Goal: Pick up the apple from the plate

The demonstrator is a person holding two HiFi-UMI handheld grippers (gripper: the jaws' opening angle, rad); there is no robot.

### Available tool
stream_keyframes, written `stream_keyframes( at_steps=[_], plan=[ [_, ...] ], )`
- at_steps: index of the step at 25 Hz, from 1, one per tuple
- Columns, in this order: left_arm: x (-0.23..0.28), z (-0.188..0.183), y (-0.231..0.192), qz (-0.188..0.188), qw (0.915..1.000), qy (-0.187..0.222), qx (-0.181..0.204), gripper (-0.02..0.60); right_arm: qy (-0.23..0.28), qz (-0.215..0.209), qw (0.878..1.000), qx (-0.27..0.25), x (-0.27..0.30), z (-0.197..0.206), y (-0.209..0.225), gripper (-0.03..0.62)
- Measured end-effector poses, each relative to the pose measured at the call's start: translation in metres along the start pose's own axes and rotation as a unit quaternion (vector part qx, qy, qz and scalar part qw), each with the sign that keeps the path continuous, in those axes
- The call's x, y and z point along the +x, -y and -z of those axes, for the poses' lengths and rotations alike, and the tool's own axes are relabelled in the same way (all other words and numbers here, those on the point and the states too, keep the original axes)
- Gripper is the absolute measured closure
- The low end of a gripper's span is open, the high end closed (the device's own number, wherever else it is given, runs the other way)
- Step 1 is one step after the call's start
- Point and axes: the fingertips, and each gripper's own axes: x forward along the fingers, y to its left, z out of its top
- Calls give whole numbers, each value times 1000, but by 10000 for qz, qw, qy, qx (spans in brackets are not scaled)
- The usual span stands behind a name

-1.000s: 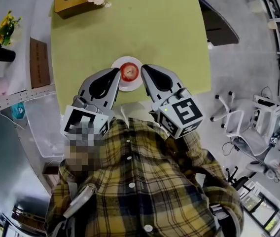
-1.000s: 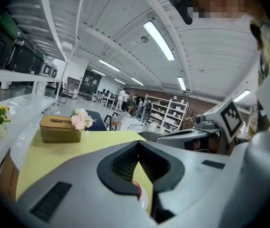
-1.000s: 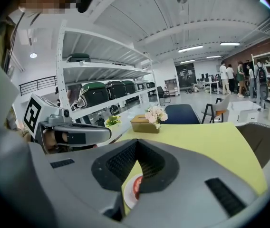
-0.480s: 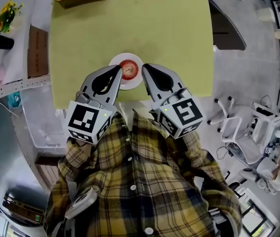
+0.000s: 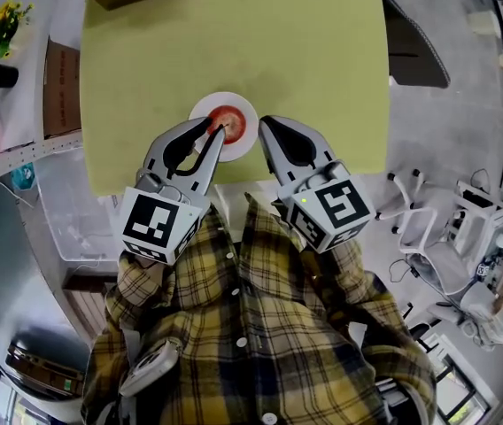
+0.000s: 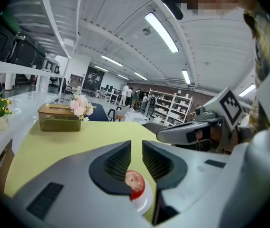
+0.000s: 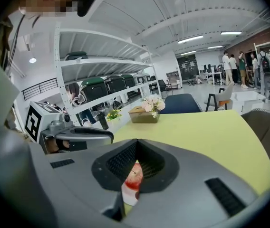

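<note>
Left gripper [image 6: 136,146]: jaws have just been opening and now stand a narrow slit apart, with nothing between them. Right gripper [image 7: 134,140]: jaws together at the tips, empty.

Apple [image 5: 230,122] sits on the white plate [image 5: 200,106], just beyond and below both claws' tips, untouched. The plate is close to the near edge of the table [image 5: 278,51]. Bare tabletop lies beyond the claws and to either side.

Apple is round, stem hollow facing up.

Markings: black-and-white squares on the left marker cube [image 5: 156,224].

No word, number or brand can be read anywhere. The cube [image 5: 156,224] on the left gripper [image 5: 217,129] and the one [image 5: 333,206] on the right gripper [image 5: 265,123] bear only black-and-white square patterns.
</note>
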Motion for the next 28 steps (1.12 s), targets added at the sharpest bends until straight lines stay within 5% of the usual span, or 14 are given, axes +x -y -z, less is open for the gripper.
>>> stream_keyframes(
  at_steps=[16, 28],
  plan=[
    [14, 12, 11, 142, 9996, -220, -104, 262, -20, 38, 10000, 89, -2, 2, 14, 597],
    [33, 42, 2, 89, 9981, -600, -81, 255, -136, 92, 9997, 158, 2, 12, 24, 597]
  ],
)
